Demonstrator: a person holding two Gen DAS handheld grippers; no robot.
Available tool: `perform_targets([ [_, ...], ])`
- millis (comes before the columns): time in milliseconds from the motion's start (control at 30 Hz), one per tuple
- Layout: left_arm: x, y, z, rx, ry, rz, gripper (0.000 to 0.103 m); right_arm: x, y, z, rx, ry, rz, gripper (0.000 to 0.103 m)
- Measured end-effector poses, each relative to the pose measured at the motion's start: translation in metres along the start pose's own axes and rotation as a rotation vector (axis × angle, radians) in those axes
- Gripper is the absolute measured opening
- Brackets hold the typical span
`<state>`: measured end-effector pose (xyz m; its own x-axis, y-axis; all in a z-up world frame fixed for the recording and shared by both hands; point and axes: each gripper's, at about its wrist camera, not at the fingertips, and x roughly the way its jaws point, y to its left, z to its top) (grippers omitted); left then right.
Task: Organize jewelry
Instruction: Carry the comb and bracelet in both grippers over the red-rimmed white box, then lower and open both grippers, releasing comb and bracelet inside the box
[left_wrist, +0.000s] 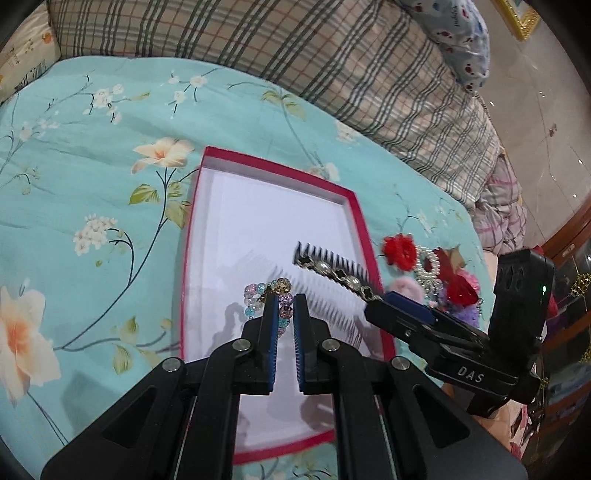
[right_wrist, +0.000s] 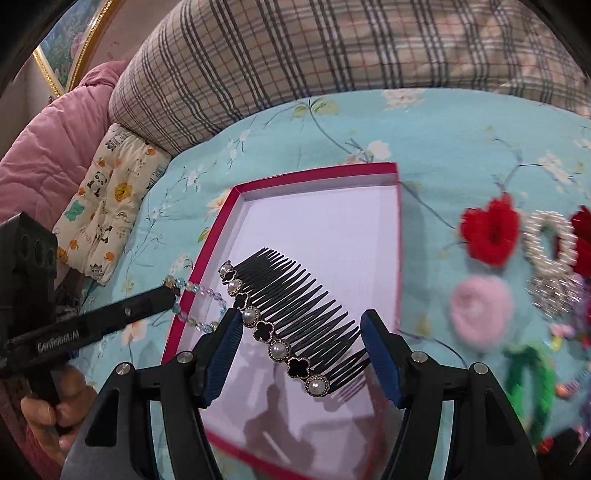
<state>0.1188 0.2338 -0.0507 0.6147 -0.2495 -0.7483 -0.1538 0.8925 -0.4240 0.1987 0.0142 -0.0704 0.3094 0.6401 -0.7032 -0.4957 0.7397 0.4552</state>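
Observation:
A shallow red-rimmed box (left_wrist: 192, 229) with a white floor lies on the floral bedspread. My left gripper (left_wrist: 285, 298) is shut on a bracelet of pastel glass beads (left_wrist: 255, 295), held over the box's near half. In the right wrist view, that bracelet (right_wrist: 205, 291) hangs from the left gripper (right_wrist: 171, 295) at the box's left rim (right_wrist: 221, 218). My right gripper (right_wrist: 300, 315) is closed on a black hair comb (right_wrist: 295, 310) trimmed with pearls and clover shapes. The comb (left_wrist: 332, 271) hangs above the white floor and casts a shadow there.
Loose pieces lie on the bedspread right of the box: a red yarn flower (right_wrist: 489, 232), a pearl ring (right_wrist: 550, 240), a pink pompom (right_wrist: 482, 308) and a green scrunchie (right_wrist: 528, 380). A plaid pillow (left_wrist: 295, 51) lies behind. A panda cushion (right_wrist: 107, 199) sits at the left.

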Motion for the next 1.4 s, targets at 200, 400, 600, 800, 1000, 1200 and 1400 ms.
perform_targets([
  [200,0.02,0.014,0.007,-0.008,0.025,0.025,0.006,0.029,0.0,0.014,0.008,0.015,-0.004,0.067],
  [400,0.039,0.026,0.004,-0.015,0.061,0.05,0.006,0.049,-0.005,0.017,-0.006,0.047,-0.018,0.067],
  [600,0.047,0.033,-0.002,-0.021,0.09,0.059,0.006,0.053,-0.002,0.018,-0.026,0.054,-0.026,0.071],
  [800,0.047,0.029,-0.005,0.008,0.087,0.105,0.01,0.054,-0.001,0.019,-0.033,0.064,-0.038,0.072],
  [1000,0.037,0.025,-0.007,0.018,0.066,0.111,0.027,0.051,-0.001,0.021,-0.01,0.061,-0.027,0.077],
  [1200,0.027,0.022,-0.01,0.013,0.055,0.112,0.028,0.035,0.0,0.019,0.005,0.035,-0.004,0.077],
  [1400,0.016,0.018,-0.015,0.021,0.041,0.121,0.036,0.012,0.007,0.018,-0.001,0.003,0.015,0.077],
])
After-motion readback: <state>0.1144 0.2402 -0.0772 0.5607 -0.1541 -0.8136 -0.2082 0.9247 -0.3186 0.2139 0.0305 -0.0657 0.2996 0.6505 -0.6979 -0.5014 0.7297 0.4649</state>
